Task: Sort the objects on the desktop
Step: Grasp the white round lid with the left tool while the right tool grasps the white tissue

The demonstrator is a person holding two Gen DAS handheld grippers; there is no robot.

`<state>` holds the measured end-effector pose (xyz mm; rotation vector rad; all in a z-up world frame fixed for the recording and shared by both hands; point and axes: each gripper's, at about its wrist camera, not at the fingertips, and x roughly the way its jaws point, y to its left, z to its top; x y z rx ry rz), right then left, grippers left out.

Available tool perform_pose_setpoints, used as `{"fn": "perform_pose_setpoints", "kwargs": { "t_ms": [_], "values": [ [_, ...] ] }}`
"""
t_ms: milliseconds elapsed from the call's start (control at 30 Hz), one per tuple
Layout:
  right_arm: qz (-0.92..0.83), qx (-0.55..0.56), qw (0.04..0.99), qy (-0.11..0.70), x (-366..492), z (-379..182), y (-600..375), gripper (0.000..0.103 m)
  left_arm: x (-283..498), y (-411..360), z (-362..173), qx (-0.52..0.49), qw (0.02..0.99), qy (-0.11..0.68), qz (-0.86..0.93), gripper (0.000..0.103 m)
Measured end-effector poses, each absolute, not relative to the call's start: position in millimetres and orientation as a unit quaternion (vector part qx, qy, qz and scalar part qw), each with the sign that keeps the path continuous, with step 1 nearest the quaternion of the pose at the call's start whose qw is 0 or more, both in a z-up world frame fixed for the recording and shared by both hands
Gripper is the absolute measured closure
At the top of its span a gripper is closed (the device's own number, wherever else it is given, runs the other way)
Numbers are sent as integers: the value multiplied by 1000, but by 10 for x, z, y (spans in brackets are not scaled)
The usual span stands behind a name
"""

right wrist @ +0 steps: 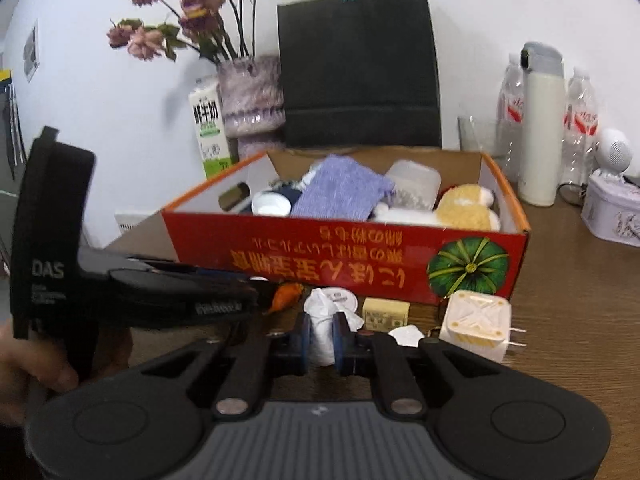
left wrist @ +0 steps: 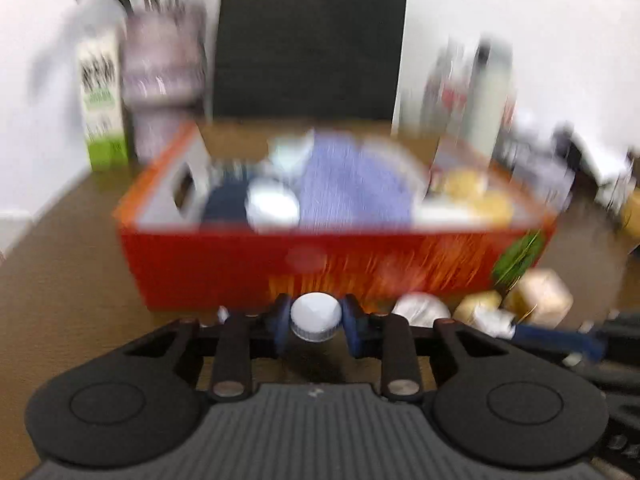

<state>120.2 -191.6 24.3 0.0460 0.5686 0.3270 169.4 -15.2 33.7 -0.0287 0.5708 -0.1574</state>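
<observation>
The left gripper (left wrist: 316, 326) clamps a white-capped bottle (left wrist: 316, 316) between its pads, the right gripper (right wrist: 322, 336) pinches crumpled white tissue (right wrist: 322, 320), both just short of the red box (right wrist: 344, 256) ahead.

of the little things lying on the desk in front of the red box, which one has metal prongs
The cream square plug adapter at the right end of the row; two prongs stick out its right side. The tissue, round lid and small yellowish box have none.

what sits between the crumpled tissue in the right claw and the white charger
In the right wrist view, a small yellow box stands between the tissue and the charger, with a white scrap lying just before it.
</observation>
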Motion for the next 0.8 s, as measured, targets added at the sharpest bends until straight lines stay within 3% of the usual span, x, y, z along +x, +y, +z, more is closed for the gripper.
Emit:
{"fn": "perform_pose_setpoints", "kwargs": {
  "t_ms": [233,533,800],
  "values": [
    [154,23,958,242,359,492,-1983,93,583,32,855,-90,956,254,-112,75],
    [158,16,954,253,-608,482,-1948,93,-623,34,661,-74,959,263,-72,75],
    [144,8,960,239,-1168,571,-1992,93,-1137,12,618,-65,957,270,-85,75]
  ]
}}
